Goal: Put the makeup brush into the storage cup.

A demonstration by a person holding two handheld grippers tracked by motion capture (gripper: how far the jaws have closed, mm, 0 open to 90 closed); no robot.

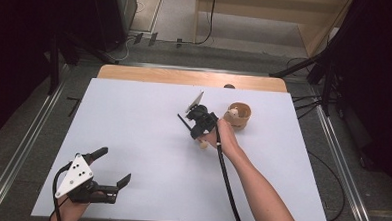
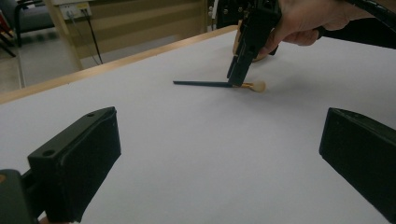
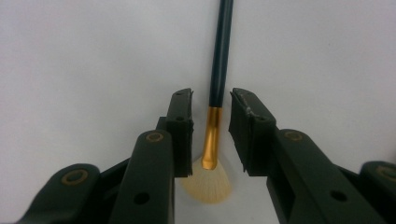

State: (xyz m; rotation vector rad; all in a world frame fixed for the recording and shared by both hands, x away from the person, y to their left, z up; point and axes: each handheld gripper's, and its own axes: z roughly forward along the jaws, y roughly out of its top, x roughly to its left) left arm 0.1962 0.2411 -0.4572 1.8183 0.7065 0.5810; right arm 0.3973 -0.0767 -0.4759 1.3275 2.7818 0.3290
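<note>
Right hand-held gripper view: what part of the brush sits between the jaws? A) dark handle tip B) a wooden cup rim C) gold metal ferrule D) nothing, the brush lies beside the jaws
C: the gold metal ferrule of the dark-handled fan brush lies between the jaws of the right hand-held gripper, with gaps visible on both sides and the pale bristles fanning out below.

The white table (image 1: 147, 138) carries 1 brush (image 3: 218, 70), a fan brush with a dark handle, a gold ferrule and pale bristles. There is 1 wooden cup (image 1: 240, 116) near the far right of the table, with pale contents too small to count. There are 2 grippers: 1 left gripper (image 1: 112, 168) and 1 right gripper (image 3: 211, 135), each with 2 black jaws. 2 forearms come in from the near edge. 1 grey three-cornered plate sits on each gripper, 2 in all.
</note>
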